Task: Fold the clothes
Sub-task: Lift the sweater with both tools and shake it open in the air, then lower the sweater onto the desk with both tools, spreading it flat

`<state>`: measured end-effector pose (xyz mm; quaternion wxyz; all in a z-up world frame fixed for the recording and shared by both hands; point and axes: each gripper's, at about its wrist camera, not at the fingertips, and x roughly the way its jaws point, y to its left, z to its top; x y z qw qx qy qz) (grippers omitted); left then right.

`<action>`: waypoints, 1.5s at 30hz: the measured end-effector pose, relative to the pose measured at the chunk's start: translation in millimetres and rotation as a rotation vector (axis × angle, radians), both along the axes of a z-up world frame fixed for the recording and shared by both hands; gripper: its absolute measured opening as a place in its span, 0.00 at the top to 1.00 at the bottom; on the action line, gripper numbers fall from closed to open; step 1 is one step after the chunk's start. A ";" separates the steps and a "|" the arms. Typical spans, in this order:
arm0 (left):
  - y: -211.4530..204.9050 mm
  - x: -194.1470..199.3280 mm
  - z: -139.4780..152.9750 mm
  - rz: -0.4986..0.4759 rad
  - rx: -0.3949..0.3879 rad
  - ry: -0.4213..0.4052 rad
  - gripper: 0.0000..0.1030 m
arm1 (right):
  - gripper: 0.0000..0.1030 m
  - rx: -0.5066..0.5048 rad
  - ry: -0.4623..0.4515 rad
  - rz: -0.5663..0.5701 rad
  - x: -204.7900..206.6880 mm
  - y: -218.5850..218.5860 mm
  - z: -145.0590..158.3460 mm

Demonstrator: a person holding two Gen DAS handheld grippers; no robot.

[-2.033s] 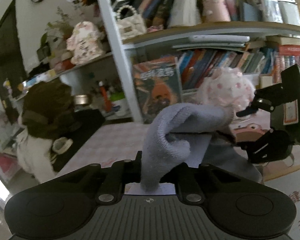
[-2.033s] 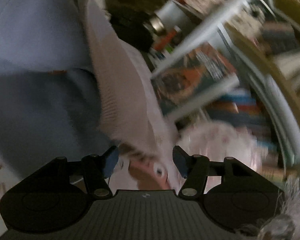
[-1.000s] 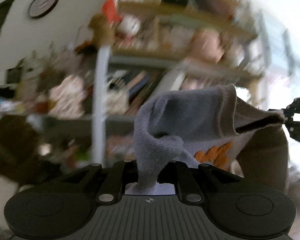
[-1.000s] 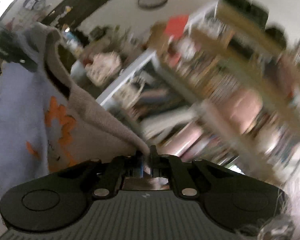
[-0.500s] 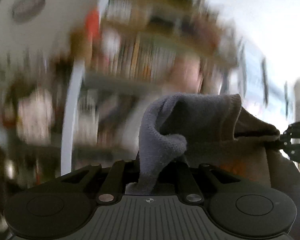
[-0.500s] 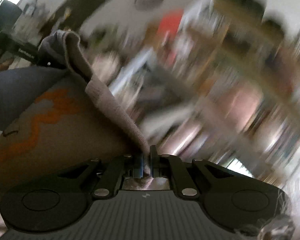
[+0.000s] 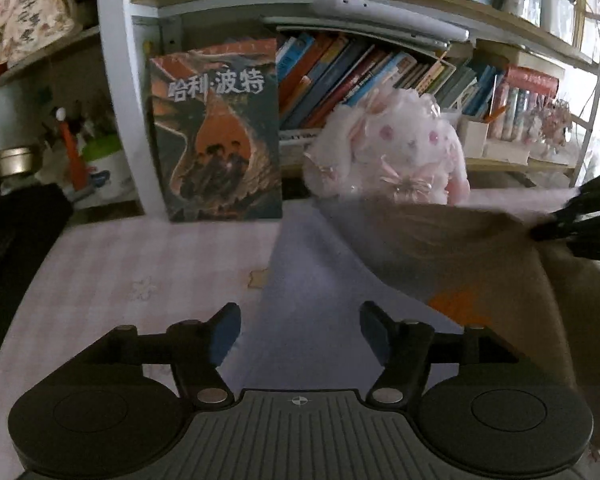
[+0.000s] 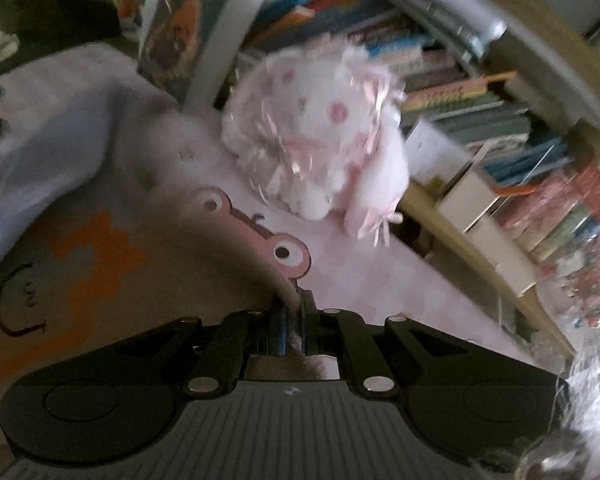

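The lavender knit sweater (image 7: 312, 280), with beige panel and orange motif, lies on the worktop (image 7: 140, 264) before the pink plush toy (image 7: 388, 152). The left hand-held gripper (image 7: 300, 336) has just been opening and now stands released above it; the right hand-held gripper (image 8: 292, 320) is clenched on its beige edge.

Pink plush toy (image 7: 388, 152) seated on checked surface (image 7: 140, 264); Harry Potter book (image 7: 216, 136) propped upright against bookshelf post (image 7: 120, 80).

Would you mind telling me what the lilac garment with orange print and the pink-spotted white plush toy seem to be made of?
Lilac garment with orange print: soft knit, probably fleecy cotton; matte, drapes limply. Pink-spotted white plush toy: fluffy synthetic pile, likely polyester, with shiny ribbon trims.
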<state>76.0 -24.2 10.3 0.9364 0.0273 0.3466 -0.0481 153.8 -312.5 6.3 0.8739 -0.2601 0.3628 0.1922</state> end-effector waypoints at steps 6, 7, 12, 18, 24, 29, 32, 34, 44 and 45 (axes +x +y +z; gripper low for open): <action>13.2 -51.5 18.4 0.108 -0.026 -0.052 0.27 | 0.94 -0.004 0.028 -0.012 36.5 -5.2 -27.3; 13.0 -57.9 18.7 0.121 -0.028 -0.055 0.27 | 0.94 -0.011 0.017 -0.006 41.0 -4.4 -30.2; -0.5 -68.2 11.5 0.163 0.003 -0.029 0.27 | 0.82 -0.095 -0.070 0.007 59.8 3.4 -48.9; -38.0 -67.2 -0.8 0.077 0.075 -0.003 0.27 | 0.56 0.077 -0.079 -0.047 32.7 -20.5 -26.2; -85.8 -60.9 -19.7 -0.066 0.161 0.021 0.27 | 0.50 0.250 -0.019 -0.075 -47.5 -46.4 -9.3; -112.5 -50.5 -42.2 -0.075 0.297 0.060 0.27 | 0.47 0.273 0.005 -0.098 -120.4 -54.0 -17.8; -113.5 -46.5 -46.2 -0.042 0.288 0.075 0.27 | 0.46 0.258 0.024 -0.140 -149.9 -60.3 -27.5; -109.5 -45.6 -46.2 -0.020 0.257 0.081 0.27 | 0.46 0.239 0.033 -0.158 -165.7 -63.5 -34.8; -110.0 -34.2 -61.4 -0.058 0.268 0.126 0.90 | 0.48 0.183 0.071 -0.220 -176.6 -76.0 -56.0; -104.4 -31.5 -57.5 -0.027 0.266 0.118 1.00 | 0.48 0.176 0.071 -0.224 -174.9 -76.5 -56.3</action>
